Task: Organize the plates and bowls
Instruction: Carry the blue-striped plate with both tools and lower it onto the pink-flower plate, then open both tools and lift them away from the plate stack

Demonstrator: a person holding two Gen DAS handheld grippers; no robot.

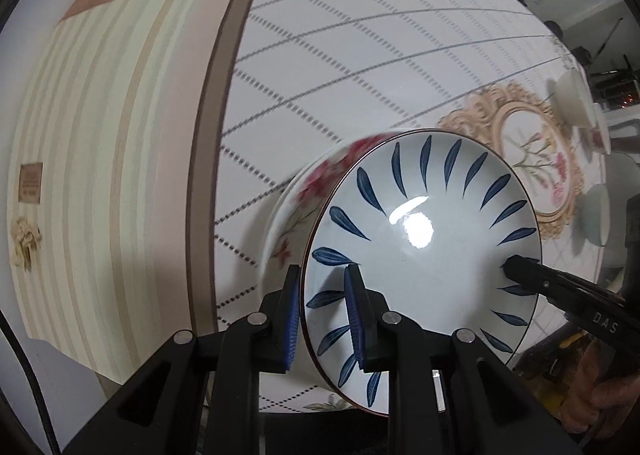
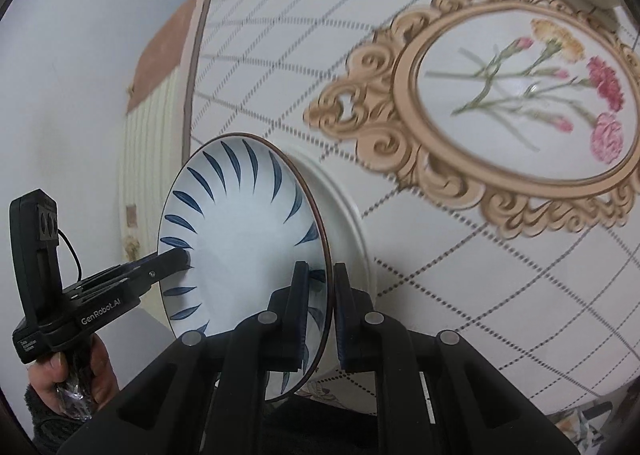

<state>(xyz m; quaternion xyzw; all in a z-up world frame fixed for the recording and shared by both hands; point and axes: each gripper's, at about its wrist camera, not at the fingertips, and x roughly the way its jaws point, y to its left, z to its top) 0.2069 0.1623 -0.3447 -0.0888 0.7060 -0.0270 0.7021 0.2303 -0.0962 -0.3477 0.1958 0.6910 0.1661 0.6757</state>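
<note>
- The blue-leaf plate (image 1: 424, 239) is held above the counter (image 1: 360, 55), over a floral-rimmed plate (image 1: 296, 215) whose rim shows behind it; whether the two touch I cannot tell.
- The left hand-held gripper (image 1: 324, 319) is clamped narrow on the plate's near rim, one pad inside, one outside.
- The right hand-held gripper (image 2: 322, 319) pinches the opposite rim the same way.
- Glazed ceramic: stiff, fairly heavy, slick and breakable. The rim is the only thin place to grip, and two opposed holds should keep it from tipping.
- White bowls (image 1: 572, 103) stand at the far right of the counter.
</note>
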